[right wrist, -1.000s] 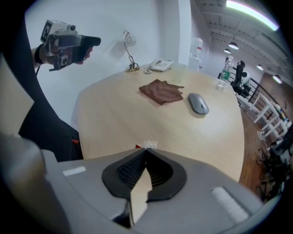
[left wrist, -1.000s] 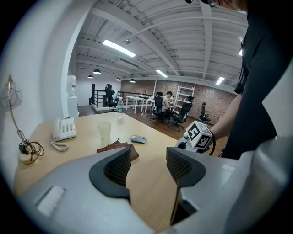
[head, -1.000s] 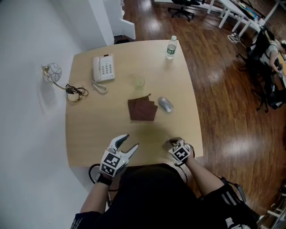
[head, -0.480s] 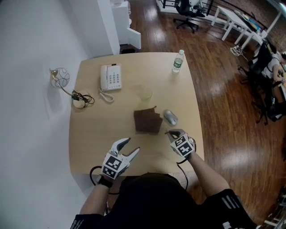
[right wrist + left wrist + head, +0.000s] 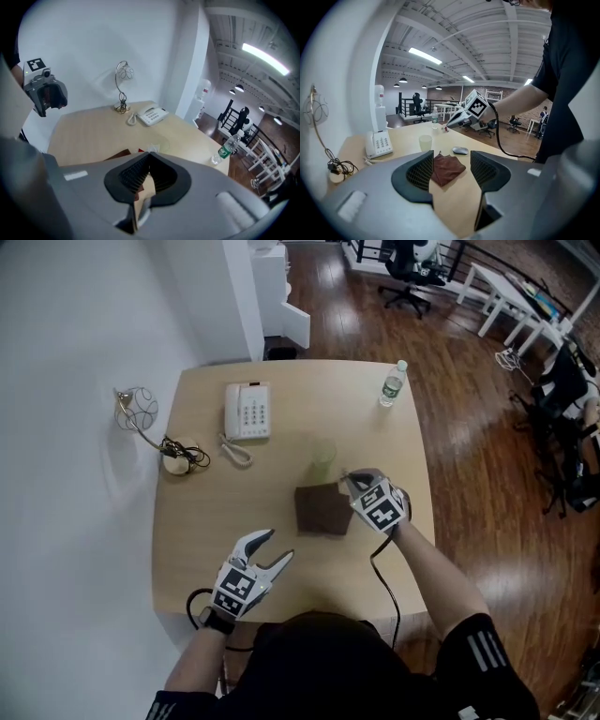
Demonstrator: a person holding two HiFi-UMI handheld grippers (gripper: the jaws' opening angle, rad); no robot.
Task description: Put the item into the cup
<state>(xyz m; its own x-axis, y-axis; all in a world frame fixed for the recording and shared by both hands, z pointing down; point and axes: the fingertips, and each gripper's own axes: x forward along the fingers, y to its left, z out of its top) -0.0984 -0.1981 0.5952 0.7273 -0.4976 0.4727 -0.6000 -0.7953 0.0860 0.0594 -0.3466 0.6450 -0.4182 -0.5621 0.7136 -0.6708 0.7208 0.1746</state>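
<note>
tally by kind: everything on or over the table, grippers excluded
telephone: 1
lamp: 1
cup: 1
brown cloth: 1
mouse: 1
water bottle: 1
small red item, at the tip of the right gripper: 1
Total: 7

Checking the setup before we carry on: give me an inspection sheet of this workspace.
Surface: wooden table, bare near the person.
Job's things: translucent cup upright, just beyond the brown cloth; the item itself cannot be made out.
Clutter: telephone, water bottle, computer mouse, wire lamp.
Grippers: left hand-held gripper open and empty; right hand-held gripper shut, above the cloth beside the cup; a grip on anything is unclear.
Cables: black cable along the right arm; coiled phone cord; tangled lamp lead.
Surroundings: white wall, wood floor, office chair.
</note>
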